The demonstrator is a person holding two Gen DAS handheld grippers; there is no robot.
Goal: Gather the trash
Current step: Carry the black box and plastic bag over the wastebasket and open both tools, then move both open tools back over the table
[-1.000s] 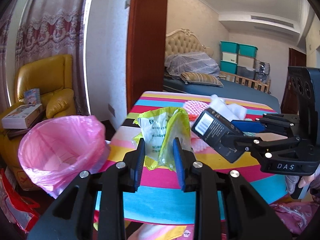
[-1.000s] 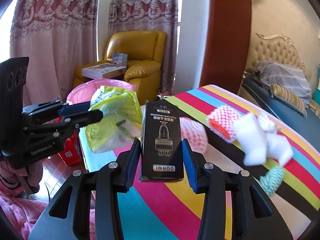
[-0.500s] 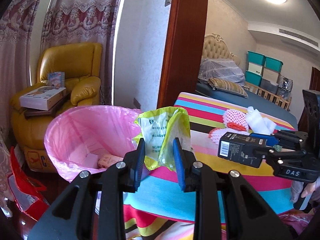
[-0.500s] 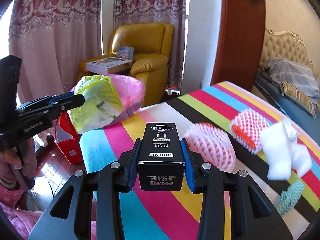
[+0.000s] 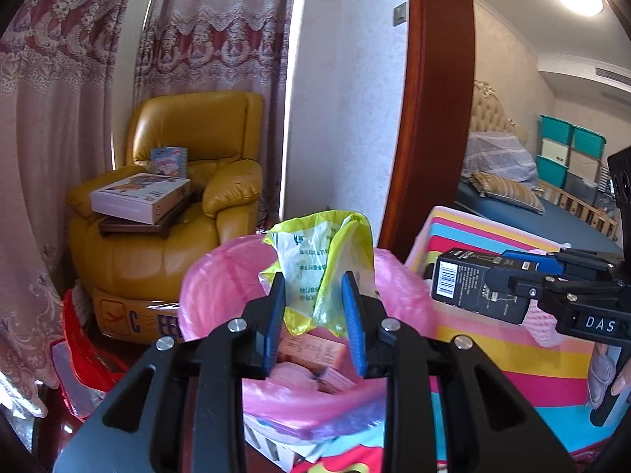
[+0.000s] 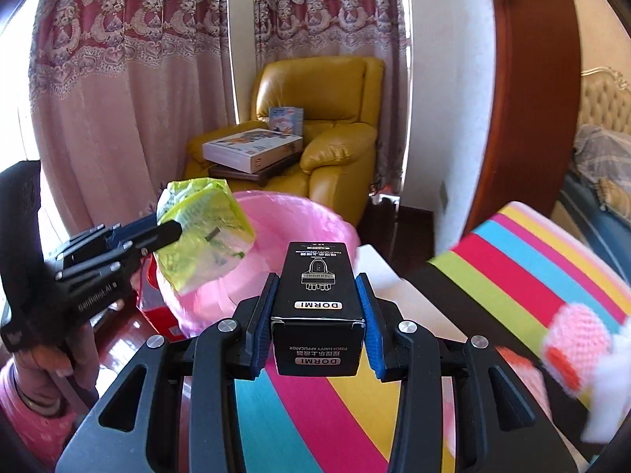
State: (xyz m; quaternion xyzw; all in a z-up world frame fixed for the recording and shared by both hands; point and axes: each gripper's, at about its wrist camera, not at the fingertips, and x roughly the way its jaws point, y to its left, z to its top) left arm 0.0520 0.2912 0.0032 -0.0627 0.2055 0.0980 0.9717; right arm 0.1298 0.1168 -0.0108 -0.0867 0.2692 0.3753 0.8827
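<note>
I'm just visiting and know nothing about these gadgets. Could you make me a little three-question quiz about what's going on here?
1. True or false: the left gripper holds a yellow-green plastic wrapper.
2. What colour is the liner of the trash bin? A) blue B) pink C) white
3. What does the right gripper clamp?

Key:
1. True
2. B
3. A black box printed DORMI

- The left gripper (image 5: 313, 299) with the yellow-green bag (image 5: 319, 268) has moved from above the striped table (image 5: 493, 339) edge to above the pink bin (image 5: 221, 287).
- The right gripper (image 6: 317, 307) carried the black box (image 6: 317, 295) away from the middle of the table to its edge near the bin, and the box now lies flatter.
</note>
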